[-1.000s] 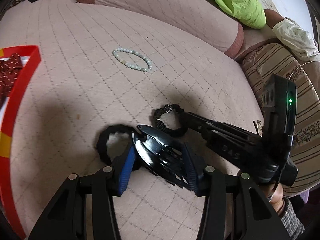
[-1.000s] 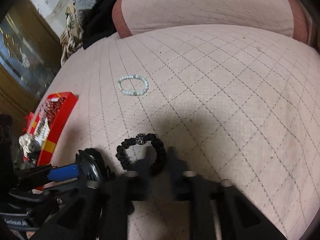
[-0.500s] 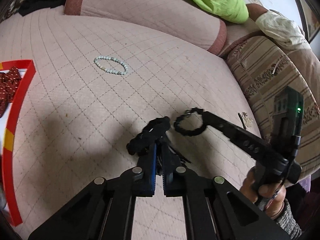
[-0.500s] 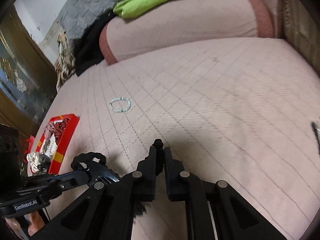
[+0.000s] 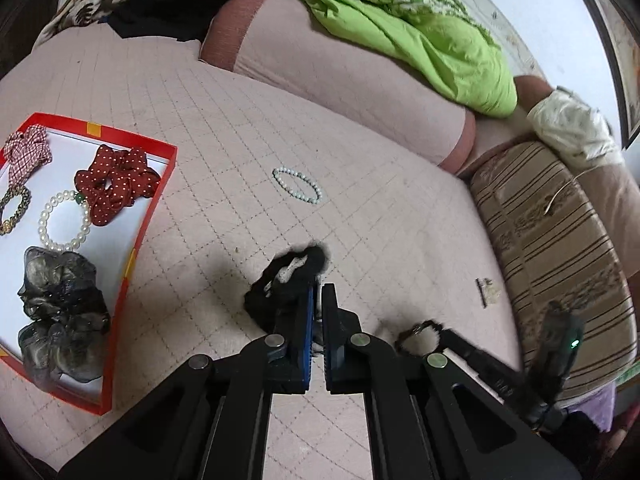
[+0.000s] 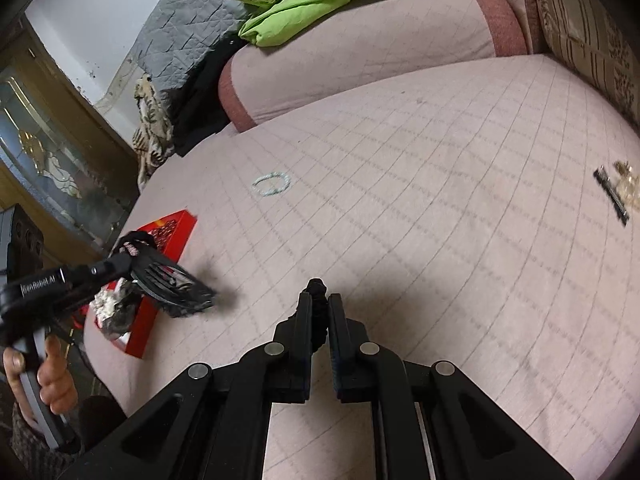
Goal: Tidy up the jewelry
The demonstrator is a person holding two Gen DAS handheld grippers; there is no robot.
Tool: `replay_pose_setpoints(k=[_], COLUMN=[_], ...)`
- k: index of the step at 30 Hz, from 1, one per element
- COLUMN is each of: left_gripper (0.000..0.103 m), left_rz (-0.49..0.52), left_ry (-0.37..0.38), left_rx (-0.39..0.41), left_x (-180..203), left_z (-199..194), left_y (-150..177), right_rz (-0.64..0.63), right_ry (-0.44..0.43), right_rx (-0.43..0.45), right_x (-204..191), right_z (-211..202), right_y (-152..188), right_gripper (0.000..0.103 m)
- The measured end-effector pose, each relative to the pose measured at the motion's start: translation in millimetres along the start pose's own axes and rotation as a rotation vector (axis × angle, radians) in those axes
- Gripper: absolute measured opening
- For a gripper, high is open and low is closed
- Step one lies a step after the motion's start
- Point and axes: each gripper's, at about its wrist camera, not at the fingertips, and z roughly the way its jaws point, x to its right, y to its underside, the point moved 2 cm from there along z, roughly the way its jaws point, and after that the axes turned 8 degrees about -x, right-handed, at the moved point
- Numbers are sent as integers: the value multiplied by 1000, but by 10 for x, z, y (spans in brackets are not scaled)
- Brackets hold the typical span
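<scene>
Black scrunchie [image 5: 286,280] was pinched in the left gripper [image 5: 318,292], jaws closed on it, its bulk bunched past and left of the tips, lifted off the pink quilt [image 5: 224,152]. Right gripper [image 6: 319,300] was clamped on a black bead bracelet [image 6: 317,292]; only a short stretch showed between the tips in its own view, the loop [image 5: 418,336] visible from the left view. Both items hung clear of the quilt. Pale bead bracelet [image 5: 297,185] lay alone on the quilt, well apart from both grippers. Red tray [image 5: 156,196] sat at the left, holding a red dotted scrunchie [image 5: 116,184], pearl bracelet [image 5: 64,222], grey scrunchie [image 5: 60,304], checked scrunchie [image 5: 28,156] and a gold chain [image 5: 14,210]. Green blanket [image 5: 420,40] lay over the bolster behind. A small comb [image 6: 611,196] lay near the striped cushion [image 5: 560,240].
</scene>
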Motion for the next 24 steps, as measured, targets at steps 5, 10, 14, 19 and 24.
replay_pose_setpoints(k=[5, 10, 14, 19, 24], left_gripper=[6, 37, 37, 37, 37], left_rz=[45, 31, 7, 47, 71], left_ry=[5, -86, -171, -237, -263], left_rx=[13, 39, 4, -50, -124], left_x=[97, -1, -212, -256, -241], left_z=[-99, -108, 32, 316, 798], left_y=[32, 0, -122, -322, -549], right_rz=[6, 27, 31, 32, 39], right_ry=[-11, -19, -28, -34, -34], right_rx=[2, 7, 6, -3, -18], right_x=[-13, 53, 78, 56, 90], right_z=[8, -17, -4, 76, 187], right_y=[94, 157, 168, 179, 166], right_gripper=[9, 9, 9, 9, 9])
